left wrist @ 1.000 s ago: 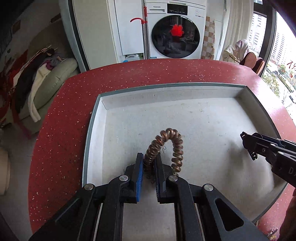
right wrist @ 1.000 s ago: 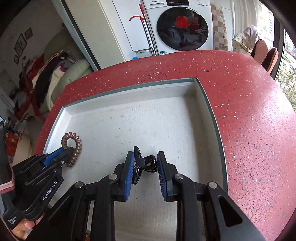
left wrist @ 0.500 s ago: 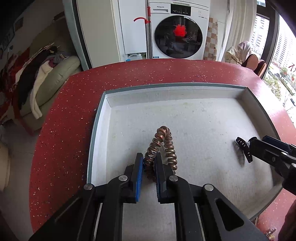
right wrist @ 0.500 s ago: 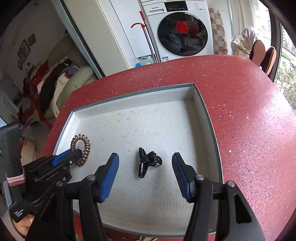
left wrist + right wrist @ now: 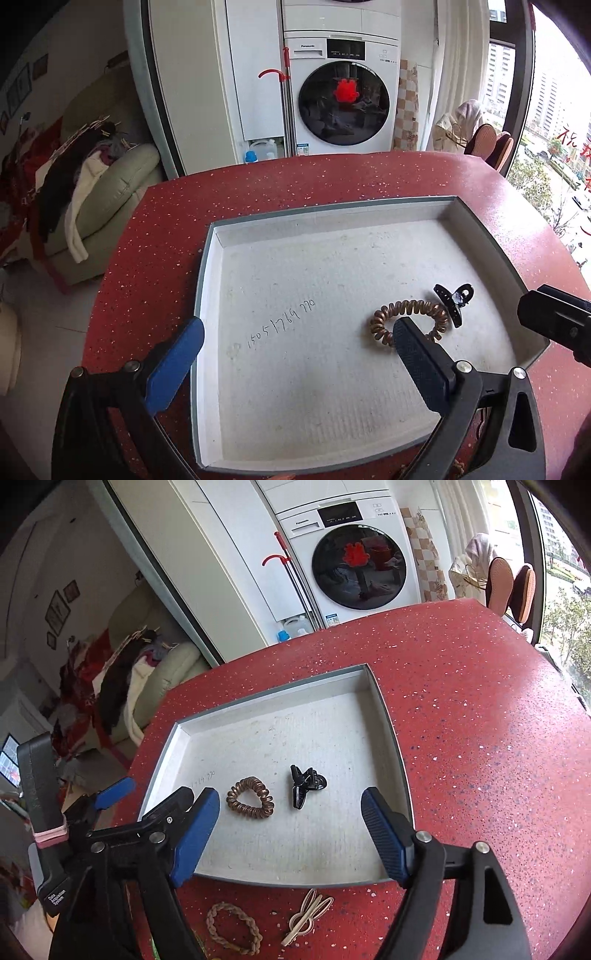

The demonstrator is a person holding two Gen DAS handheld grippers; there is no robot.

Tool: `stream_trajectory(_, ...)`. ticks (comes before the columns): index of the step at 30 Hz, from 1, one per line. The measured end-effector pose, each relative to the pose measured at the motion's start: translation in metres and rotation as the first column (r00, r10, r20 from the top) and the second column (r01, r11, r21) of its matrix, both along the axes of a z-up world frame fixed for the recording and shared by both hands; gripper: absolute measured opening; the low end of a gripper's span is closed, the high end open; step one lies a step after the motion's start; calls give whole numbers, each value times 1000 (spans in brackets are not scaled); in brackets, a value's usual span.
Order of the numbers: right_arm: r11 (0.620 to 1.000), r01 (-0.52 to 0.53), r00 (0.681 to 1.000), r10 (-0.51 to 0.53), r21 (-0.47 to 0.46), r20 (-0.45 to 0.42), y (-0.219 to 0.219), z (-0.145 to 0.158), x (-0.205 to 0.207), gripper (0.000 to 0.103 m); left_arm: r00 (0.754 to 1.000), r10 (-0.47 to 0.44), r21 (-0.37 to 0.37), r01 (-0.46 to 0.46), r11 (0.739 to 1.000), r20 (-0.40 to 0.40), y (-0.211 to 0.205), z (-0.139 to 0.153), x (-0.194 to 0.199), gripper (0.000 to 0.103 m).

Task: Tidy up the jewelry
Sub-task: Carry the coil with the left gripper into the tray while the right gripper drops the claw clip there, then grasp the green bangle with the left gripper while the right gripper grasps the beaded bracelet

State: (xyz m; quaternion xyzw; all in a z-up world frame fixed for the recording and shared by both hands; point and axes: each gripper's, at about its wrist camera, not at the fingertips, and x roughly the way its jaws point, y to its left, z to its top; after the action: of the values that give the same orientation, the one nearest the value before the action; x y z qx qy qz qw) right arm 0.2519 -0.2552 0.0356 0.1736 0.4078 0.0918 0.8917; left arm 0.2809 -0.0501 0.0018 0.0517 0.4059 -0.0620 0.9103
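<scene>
With both the left gripper (image 5: pixel 295 354) and right gripper (image 5: pixel 291 834) spread wide and empty above the shallow white tray (image 5: pixel 388 716), where the coppery spiral hair tie (image 5: pixel 250 803) and black claw clip (image 5: pixel 304 784) lie near each other, the flat beige hair clip (image 5: pixel 308 915) and braided tan band (image 5: pixel 232 928) on the red speckled counter (image 5: pixel 480 720) just near of the tray may prove hard to pinch and skid away.

A tray (image 5: pixel 391 734) sits on a table (image 5: pixel 480 720). Inside it, a spiral hair tie (image 5: pixel 250 798) lies just left of a claw clip (image 5: pixel 303 784). A braided band (image 5: pixel 232 926) and a hairpin (image 5: pixel 308 914) lie on the table before it.
</scene>
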Motion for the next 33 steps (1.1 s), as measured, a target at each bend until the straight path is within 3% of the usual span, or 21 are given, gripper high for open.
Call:
stream_trajectory(4,999,33,996,-36,42,81,-9,16,-31,103,1000,-26,-52,26,998,6,16,14,-25,103)
stream_trajectory(8,996,45,990,-54,72,132,-14,24,-60,103,999,-11,-94,15,995,34,36,21,-58,103)
stream_trajectory(12,993,53,988,-67,104,141,-18,23,-84,103,1000,-7,-148,4,989,-19,47,18,-85,103)
stream_trajectory(16,992,34,998,-40,118,55,-19,9,-101,103,999,7,-156,-13,988,-35,51,11,-110,103)
stream_trajectory(22,998,28,998,-24,63,-64,-22,-20,-125,103,998,-2,-92,-4,996,-60,45,-7,-137,103)
stream_trajectory(28,996,71,985,-80,-63,-152,-31,-45,-147,103,991,19,-82,-30,996,-131,46,-30,-147,103)
stream_trajectory(33,987,85,976,-110,-133,-190,-34,-55,-152,103,988,50,-64,-60,996,-146,46,-38,-148,103)
